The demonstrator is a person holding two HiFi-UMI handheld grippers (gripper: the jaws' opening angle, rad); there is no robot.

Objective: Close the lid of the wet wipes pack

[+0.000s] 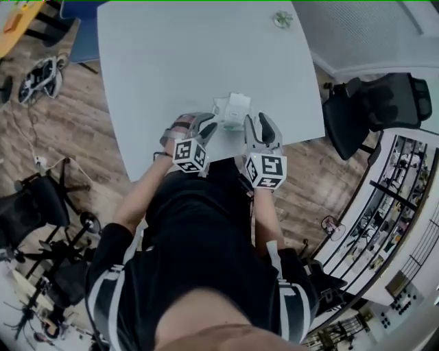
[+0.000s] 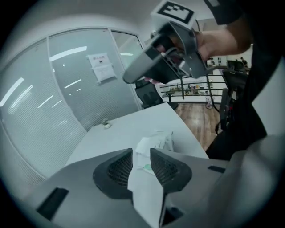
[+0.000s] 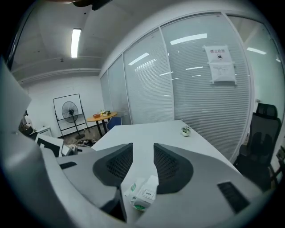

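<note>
The wet wipes pack, white with green print, lies near the front edge of the white table. In the right gripper view the pack shows a white lid with a small label; whether the lid is down I cannot tell. My left gripper is just left of the pack, its jaws apart with the pack beyond them. My right gripper is just right of the pack, open, pads clear of it. The right gripper also hangs above the pack in the left gripper view.
A small potted plant stands at the table's far end. A black office chair is right of the table, and another chair with cables is on the wooden floor to the left. Glass walls with blinds surround the room.
</note>
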